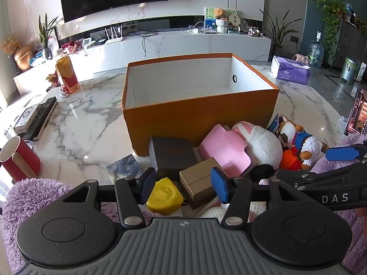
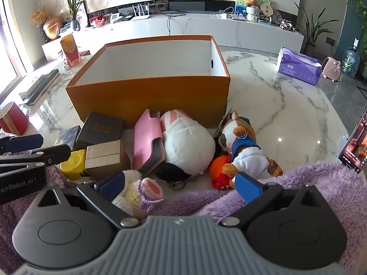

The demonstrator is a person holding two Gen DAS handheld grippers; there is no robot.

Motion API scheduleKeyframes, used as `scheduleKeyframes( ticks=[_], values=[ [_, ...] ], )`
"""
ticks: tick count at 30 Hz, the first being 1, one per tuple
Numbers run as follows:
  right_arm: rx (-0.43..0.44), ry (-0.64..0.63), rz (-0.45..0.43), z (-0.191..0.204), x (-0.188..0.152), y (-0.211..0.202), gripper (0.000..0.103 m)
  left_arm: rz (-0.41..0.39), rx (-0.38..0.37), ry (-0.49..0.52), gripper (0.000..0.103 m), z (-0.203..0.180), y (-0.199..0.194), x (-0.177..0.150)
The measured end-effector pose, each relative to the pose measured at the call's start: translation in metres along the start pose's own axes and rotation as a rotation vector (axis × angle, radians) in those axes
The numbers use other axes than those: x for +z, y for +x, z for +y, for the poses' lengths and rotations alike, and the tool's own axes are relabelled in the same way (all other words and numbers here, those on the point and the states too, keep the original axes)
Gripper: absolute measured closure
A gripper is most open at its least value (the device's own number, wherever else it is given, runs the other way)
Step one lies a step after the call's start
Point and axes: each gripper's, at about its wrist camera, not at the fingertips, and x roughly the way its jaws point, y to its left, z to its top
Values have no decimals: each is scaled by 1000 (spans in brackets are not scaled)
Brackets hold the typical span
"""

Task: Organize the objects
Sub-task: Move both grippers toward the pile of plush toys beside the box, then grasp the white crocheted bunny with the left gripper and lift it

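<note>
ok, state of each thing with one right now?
orange box: open, empty
left gripper: open, nothing between pads
right gripper: wide open, holding nothing
gold box: closed
dark box: closed
red mug: upright
phone: screen on

"DAS" in white caps on right gripper's [image 1: 339,158] black arm, seen in left wrist view. "…enRobot.AI", start cut off, on left gripper's [image 2: 25,144] arm in right wrist view. Dark brown box [image 2: 101,127] has gold lettering on lid, too small to read. Red-yellow carton [image 1: 66,73] print illegible.
</note>
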Motion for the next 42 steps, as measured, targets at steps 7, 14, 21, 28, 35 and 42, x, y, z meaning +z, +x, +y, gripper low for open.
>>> scheduleKeyframes(
  ticks=[7,14,21,28,35,42],
  values=[
    [3,-5,5,1,-1,2,1,7,-13,4,40,0,0,0],
    [10,31,18,-7,-3,5,3,27,-48,11,43,-2,4,-2],
    [49,46,64,-8,-7,15,21,63,-139,49,55,-10,8,-6],
    [75,54,91,-8,-9,22,43,105,-241,199,55,-33,14,-20],
    [118,32,132,-2,-12,31,54,136,-242,352,42,-49,26,-33],
    [131,26,152,-1,-13,39,54,179,-233,482,39,-62,42,-43]
  ],
)
